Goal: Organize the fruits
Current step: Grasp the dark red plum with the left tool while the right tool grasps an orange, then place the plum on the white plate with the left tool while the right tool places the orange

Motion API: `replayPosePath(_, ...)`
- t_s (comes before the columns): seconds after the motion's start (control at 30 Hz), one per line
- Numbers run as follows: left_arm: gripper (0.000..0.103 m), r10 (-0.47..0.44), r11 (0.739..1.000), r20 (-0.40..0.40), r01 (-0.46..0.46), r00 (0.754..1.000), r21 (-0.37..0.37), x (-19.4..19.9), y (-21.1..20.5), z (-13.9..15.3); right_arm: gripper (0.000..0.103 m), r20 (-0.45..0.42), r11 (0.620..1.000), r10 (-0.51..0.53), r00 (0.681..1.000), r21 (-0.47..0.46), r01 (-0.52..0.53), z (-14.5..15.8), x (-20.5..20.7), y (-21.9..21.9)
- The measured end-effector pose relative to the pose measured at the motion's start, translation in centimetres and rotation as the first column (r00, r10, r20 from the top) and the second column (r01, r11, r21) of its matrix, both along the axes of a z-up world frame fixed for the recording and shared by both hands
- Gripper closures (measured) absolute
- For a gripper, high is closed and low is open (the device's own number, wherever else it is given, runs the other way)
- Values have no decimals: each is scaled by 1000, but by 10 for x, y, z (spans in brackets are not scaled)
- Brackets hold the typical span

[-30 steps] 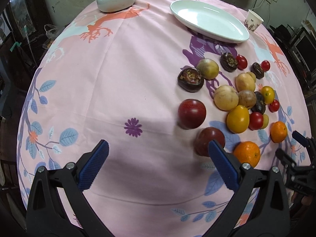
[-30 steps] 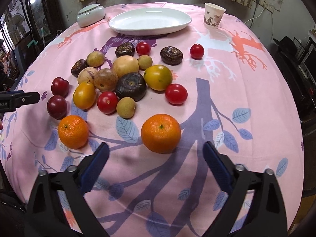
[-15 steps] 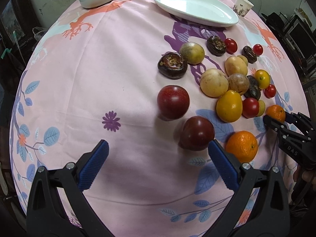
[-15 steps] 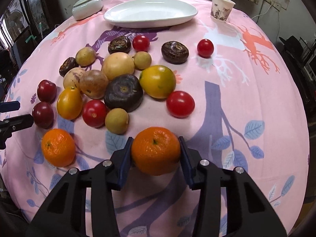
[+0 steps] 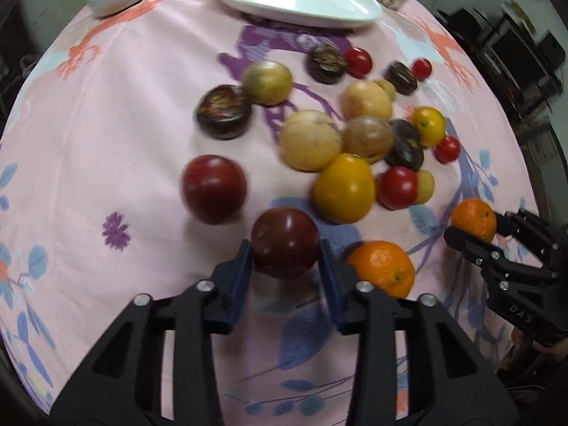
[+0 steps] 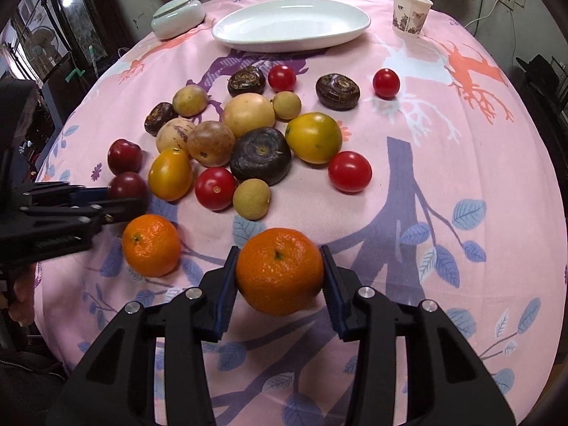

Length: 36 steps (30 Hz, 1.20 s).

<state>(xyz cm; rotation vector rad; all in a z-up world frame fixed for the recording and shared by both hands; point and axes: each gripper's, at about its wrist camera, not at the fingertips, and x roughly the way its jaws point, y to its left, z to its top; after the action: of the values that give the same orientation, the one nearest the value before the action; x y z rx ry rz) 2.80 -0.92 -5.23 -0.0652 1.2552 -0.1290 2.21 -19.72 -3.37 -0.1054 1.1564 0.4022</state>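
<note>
Pink printed tablecloth (image 6: 443, 149) covered the table — paper cup (image 6: 410, 12) at far right, lidded pale-green ceramic jar (image 6: 177, 17) at far left.

You see a round table (image 6: 461, 163) with a pink cloth that has leaves and trees drawn on it. At the far side sit a white oval plate (image 6: 291, 25), a pale green dish with a lid (image 6: 177, 17) to its left, and a paper cup (image 6: 410, 12) to its right. In the middle lies a bunch of fruit close together: red tomatoes, yellow ones, tan round ones and dark brown ones. 1 small red tomato (image 6: 386, 82) lies apart on the right. 1 orange (image 6: 151, 245) lies on the near side, left of the middle.
</note>
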Motion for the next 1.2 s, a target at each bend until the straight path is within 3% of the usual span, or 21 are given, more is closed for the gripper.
replayPosePath(0.07,65,-27,999,19,26,999,38,0,-7,0,59,7,1000,4,1000,3,-4,4,-2,1)
replayPosePath(0.2,67,0,1000,-14,0,1000,11,1,0,5,59,21,1000,13,1000,9,-14,13,-5,2)
replayPosePath(0.33,67,31,999,74,-28,997,-43,1,14,40,59,77,999,30,997,38,-33,35,0,6)
replayPosePath(0.47,67,52,995,159,-37,986,-95,17,24,77,59,192,997,56,980,36,-64,63,15,21)
replayPosePath(0.63,67,60,993,231,-34,971,-117,66,29,101,59,357,994,106,928,-25,-104,86,51,51)
replayPosePath(0.73,67,92,988,228,-61,969,-140,109,34,95,59,413,995,101,905,-37,-94,85,85,67)
replayPosePath(0.83,67,133,982,180,-105,975,-156,149,38,75,59,424,997,66,903,-55,-47,72,125,77)
replayPosePath(0.97,67,188,973,86,-174,978,-151,190,36,42,59,395,997,59,917,-74,-33,52,165,88)
replayPosePath(1.2,66,205,971,87,-191,975,-145,234,27,31,59,335,995,72,939,-95,-42,28,211,96)
